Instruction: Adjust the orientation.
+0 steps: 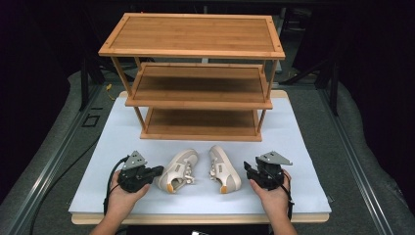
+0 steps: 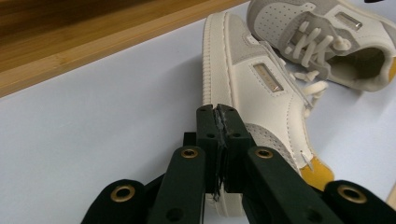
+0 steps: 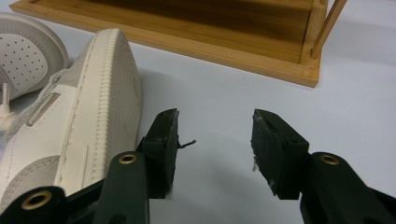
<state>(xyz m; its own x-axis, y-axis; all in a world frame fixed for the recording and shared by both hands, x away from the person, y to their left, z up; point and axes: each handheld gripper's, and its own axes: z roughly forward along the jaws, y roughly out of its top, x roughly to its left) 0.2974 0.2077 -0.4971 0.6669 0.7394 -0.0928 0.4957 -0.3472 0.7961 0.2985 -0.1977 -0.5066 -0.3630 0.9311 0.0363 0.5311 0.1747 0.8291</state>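
A: Where do the two cream low-top leather sneakers lie?

B: On the white bench, before the three-tier bamboo shoe rack (image 1: 195, 93). The left sneaker (image 1: 178, 170) and right sneaker (image 1: 224, 168) lie on their sides, long axes running front to back, toes toward the rack.

A: Claws?

B: The left claw (image 2: 219, 112) is pressed together on nothing beside the left sneaker's sole; the right claw (image 3: 215, 140) stands apart, over bare bench beside the right sneaker.

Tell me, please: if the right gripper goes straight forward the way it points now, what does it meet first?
Probably the wooden shelf's bottom board. Between the open right gripper and it lies bare white table.
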